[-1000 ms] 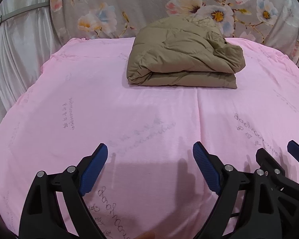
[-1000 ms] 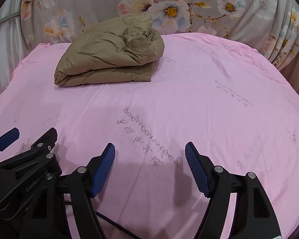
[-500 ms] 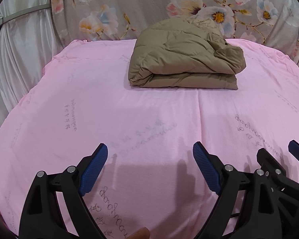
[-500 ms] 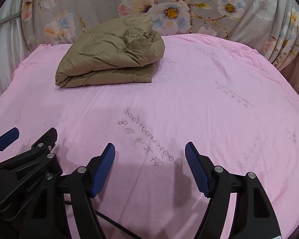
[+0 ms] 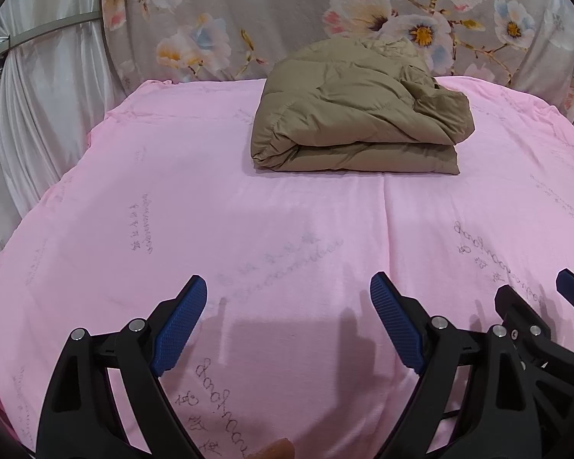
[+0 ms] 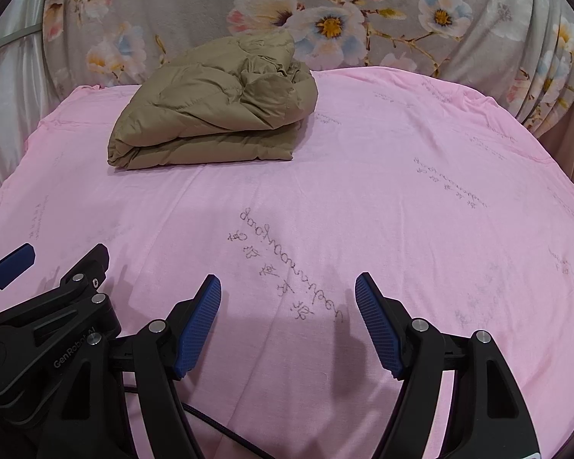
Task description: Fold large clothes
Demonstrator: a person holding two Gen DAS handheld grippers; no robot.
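- Looking along the left gripper from the left wrist: its blue pads stand wide apart with nothing between them, hanging over bare pink sheet.
- Ahead of that claw and slightly to its right, well apart from the pads, lies the khaki padded jacket, folded into a thick stack near the far edge of the bed, just in front of the floral curtain.
- Just beside this claw, on its right, part of the other gripper shows, also clear of the fabric.
- Compared with the views from a second ago, nothing has shifted: same pad spacing, same aim, same bundle shape. I judge this to be a pause with the fold finished, or nearly so.
- Looking along the right gripper from the right wrist: its pads are apart too, a little less wide, and empty above the printed lettering on the sheet.
- From this claw the jacket sits ahead and off to the left, well out of reach; its top layer looks rumpled at the right end.
- That puffy end may spring open, so a tidying press could yet be needed.
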